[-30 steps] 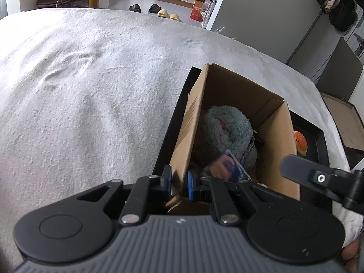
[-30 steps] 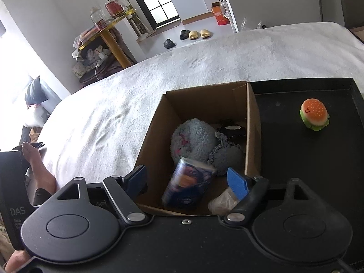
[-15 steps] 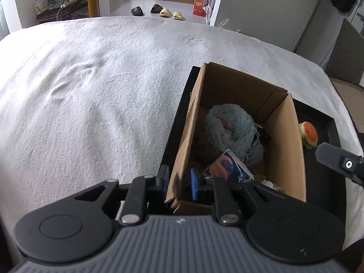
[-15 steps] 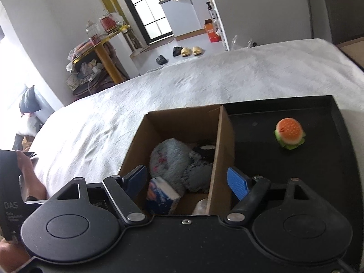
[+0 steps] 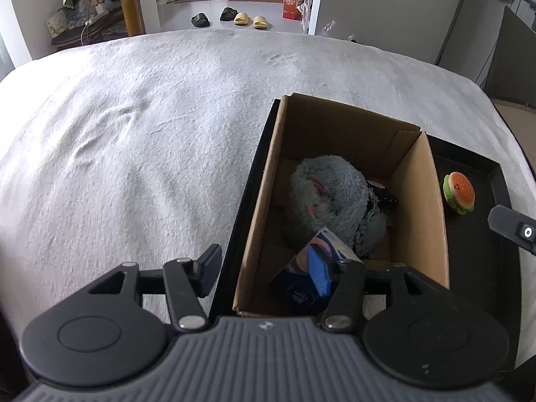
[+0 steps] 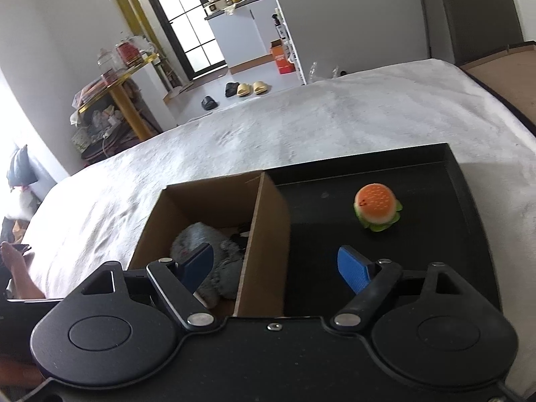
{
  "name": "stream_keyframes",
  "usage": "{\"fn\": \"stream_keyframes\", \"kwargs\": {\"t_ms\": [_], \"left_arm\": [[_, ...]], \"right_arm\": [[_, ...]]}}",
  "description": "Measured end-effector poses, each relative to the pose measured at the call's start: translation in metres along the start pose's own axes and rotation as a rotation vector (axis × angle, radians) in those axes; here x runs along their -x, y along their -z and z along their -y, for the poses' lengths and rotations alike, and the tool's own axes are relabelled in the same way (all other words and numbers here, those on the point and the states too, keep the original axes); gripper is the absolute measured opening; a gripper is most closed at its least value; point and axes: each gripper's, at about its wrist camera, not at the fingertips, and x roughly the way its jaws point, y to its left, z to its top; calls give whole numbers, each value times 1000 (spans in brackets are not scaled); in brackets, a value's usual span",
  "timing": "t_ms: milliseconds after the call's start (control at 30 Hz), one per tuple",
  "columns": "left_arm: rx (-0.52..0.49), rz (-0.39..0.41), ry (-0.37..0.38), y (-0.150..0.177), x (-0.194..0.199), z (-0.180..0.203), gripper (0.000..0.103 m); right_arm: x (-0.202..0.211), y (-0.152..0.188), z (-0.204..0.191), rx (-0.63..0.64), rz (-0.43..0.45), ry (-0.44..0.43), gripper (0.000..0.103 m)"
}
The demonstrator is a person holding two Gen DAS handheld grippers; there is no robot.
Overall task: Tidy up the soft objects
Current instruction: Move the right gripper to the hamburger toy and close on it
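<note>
A cardboard box (image 5: 418, 201) stands at the left end of a black tray (image 6: 435, 251) on a white bedspread. Inside lie a grey plush toy (image 5: 328, 197), a dark soft item and a blue printed packet (image 5: 301, 284). A burger toy (image 6: 377, 206) sits on the tray right of the box; it also shows in the left wrist view (image 5: 459, 192). My left gripper (image 5: 264, 269) is open, its jaws either side of the box's left wall. My right gripper (image 6: 276, 268) is open and empty, straddling the box's right wall, near side of the burger.
The white bedspread (image 5: 134, 150) stretches to the left and far side. Slippers (image 5: 248, 20) lie on the floor beyond the bed. A gold-legged table (image 6: 130, 100) with clutter stands at the far left. A bare foot (image 6: 13, 268) shows at the left edge.
My left gripper has let go of the box's left wall and opened. My right gripper has drawn back and shifted right toward the burger toy.
</note>
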Motion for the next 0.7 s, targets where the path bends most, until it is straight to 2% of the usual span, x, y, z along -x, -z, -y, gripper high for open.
{"fn": "stream_keyframes", "kwargs": {"t_ms": [333, 700], "left_arm": [[-48, -3, -43, -9, -7, 17, 61], [-83, -18, -94, -19, -24, 29, 63]], "right_arm": [[-6, 0, 30, -34, 24, 39, 82], [-36, 2, 65, -41, 20, 87, 82]]}}
